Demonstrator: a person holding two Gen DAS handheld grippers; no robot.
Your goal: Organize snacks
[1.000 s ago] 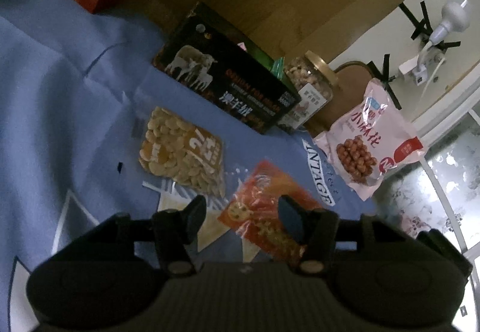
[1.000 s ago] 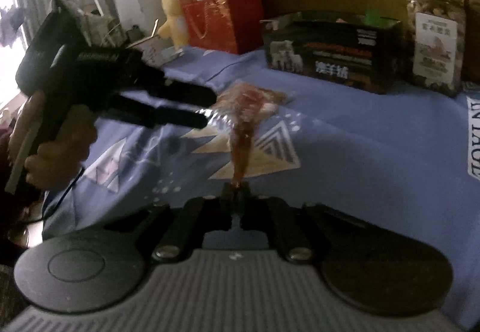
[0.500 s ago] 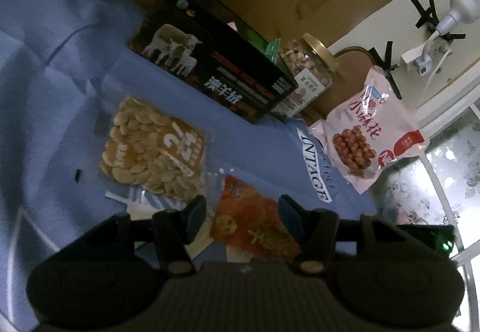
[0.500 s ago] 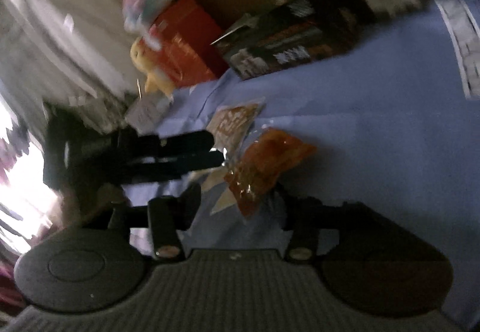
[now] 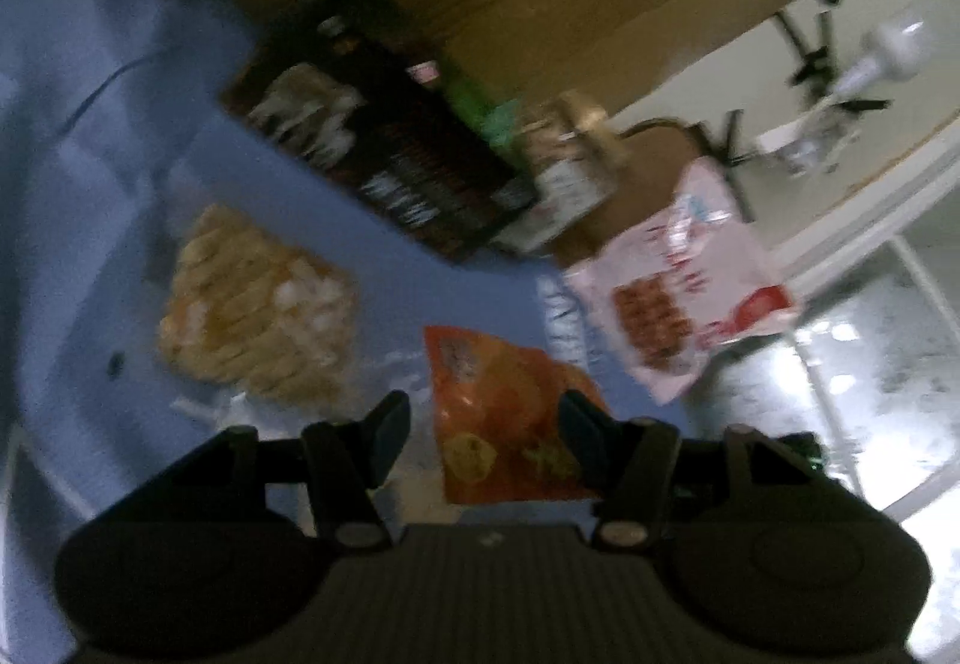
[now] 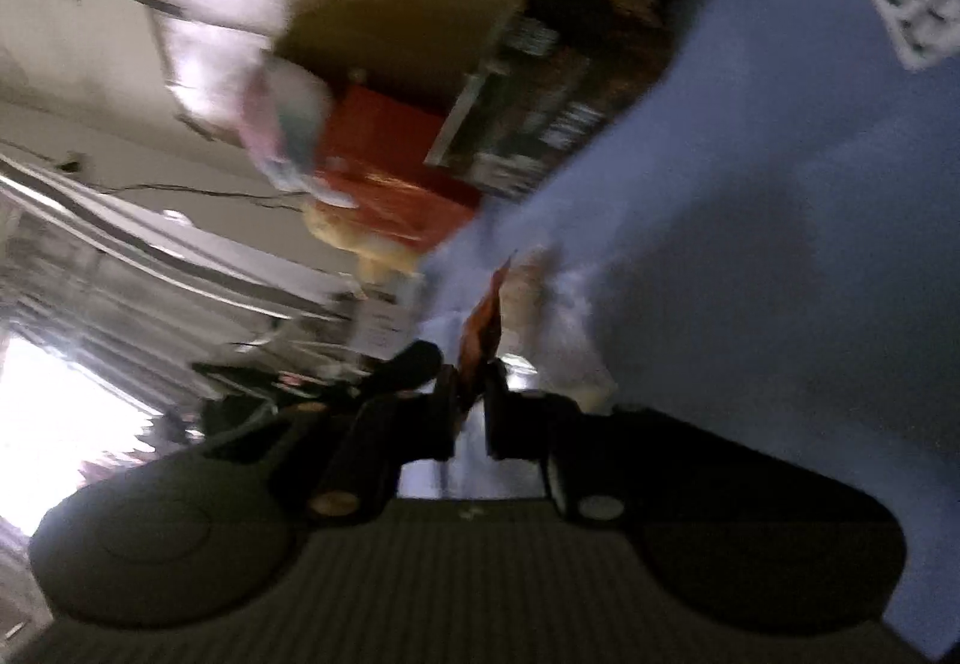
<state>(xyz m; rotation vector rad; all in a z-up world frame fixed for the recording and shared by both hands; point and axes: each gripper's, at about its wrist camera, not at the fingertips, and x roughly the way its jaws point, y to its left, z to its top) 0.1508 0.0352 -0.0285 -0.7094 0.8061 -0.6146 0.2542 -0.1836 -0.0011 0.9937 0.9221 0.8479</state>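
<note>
A: Between the left tongs (image 5: 485,418), fingers spread wide apart, lies the orange snack packet (image 5: 504,424) on the blue sheet (image 5: 72,184); neither finger touches it in that view.

B: Right tongs (image 6: 471,394)?

A: Closed on the orange packet's edge (image 6: 480,331), which stands up thin between the fingers (view tilted, heavily blurred).

B: Other snacks?

A: Clear bag of pale seeds (image 5: 258,316) left of the orange packet, apart from it. Pink-white bag (image 5: 684,292) off to the right, near the bed edge. Black box (image 5: 384,153) behind, a gold-lidded jar (image 5: 570,166) just beside it. Red bag (image 6: 390,184) farther back.
</note>
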